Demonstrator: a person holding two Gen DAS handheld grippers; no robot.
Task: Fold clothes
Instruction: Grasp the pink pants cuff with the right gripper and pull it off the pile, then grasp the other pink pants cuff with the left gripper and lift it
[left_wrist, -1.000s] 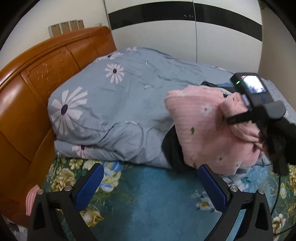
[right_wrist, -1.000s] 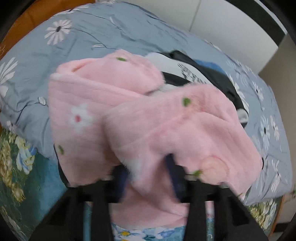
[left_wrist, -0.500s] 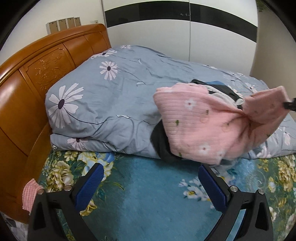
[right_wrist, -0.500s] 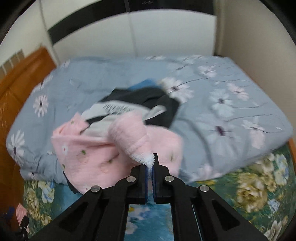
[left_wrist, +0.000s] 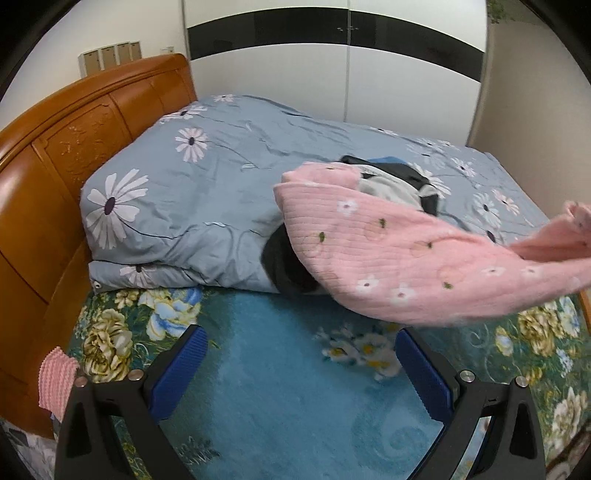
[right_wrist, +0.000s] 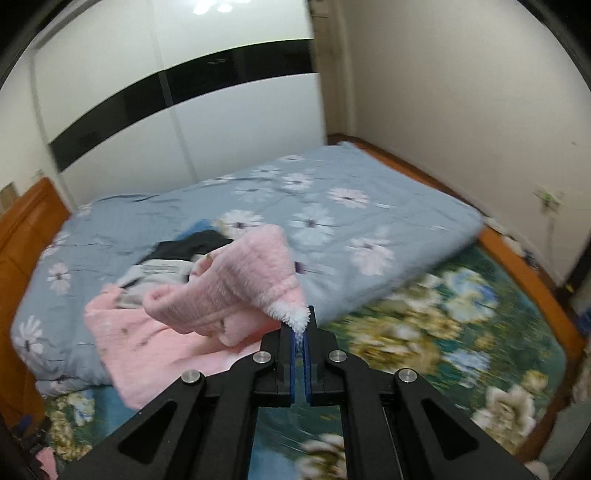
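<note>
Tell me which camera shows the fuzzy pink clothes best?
The left wrist view: the pink clothes stretch sharply across it, flowers clear. The right wrist view shows them blurrier, bunched, one corner pinched in the right gripper.

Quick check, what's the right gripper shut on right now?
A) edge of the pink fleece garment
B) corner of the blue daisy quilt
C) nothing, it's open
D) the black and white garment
A: the right gripper has its fingers closed on a fluffy edge of the pink fleece garment, which stretches back toward the quilt.

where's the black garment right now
In the left wrist view it lies right of centre on the grey quilt: the black garment is partly under the pink garment.
</note>
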